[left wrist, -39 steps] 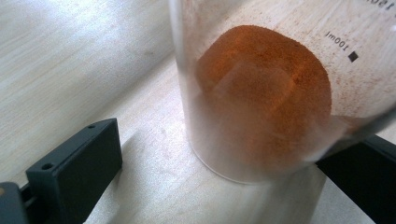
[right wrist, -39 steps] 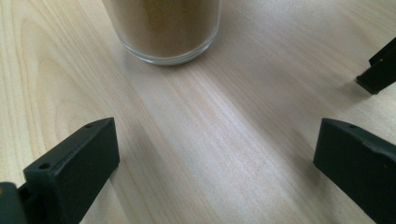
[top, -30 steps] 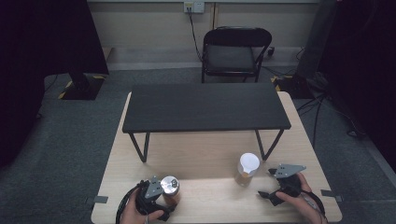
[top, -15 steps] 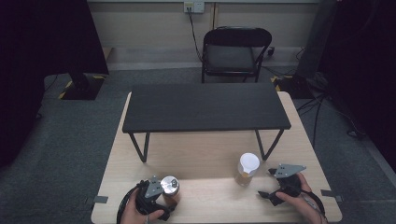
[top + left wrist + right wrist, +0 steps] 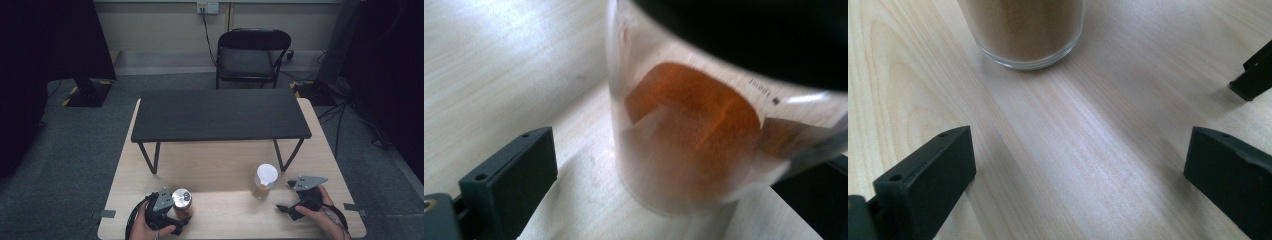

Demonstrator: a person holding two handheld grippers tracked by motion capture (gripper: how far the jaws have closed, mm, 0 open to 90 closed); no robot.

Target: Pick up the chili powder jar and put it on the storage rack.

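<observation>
A glass jar of orange powder with a silver lid (image 5: 181, 197) stands near the table's front left. My left gripper (image 5: 176, 211) is open around it. In the left gripper view the jar (image 5: 689, 145) sits between the jaws, with a clear gap to the left finger (image 5: 511, 175). A jar of brown powder with a white lid (image 5: 265, 178) stands at the front right. My right gripper (image 5: 284, 196) is open just to its right and points at it. In the right gripper view that jar (image 5: 1023, 30) stands beyond the spread jaws of the gripper (image 5: 1083, 150), apart from them.
A low black stand (image 5: 220, 115) on thin legs spans the middle of the light wooden table (image 5: 220, 165). A black folding chair (image 5: 250, 55) stands on the floor behind the table. A foot of the stand (image 5: 1253, 75) shows near the right jaw.
</observation>
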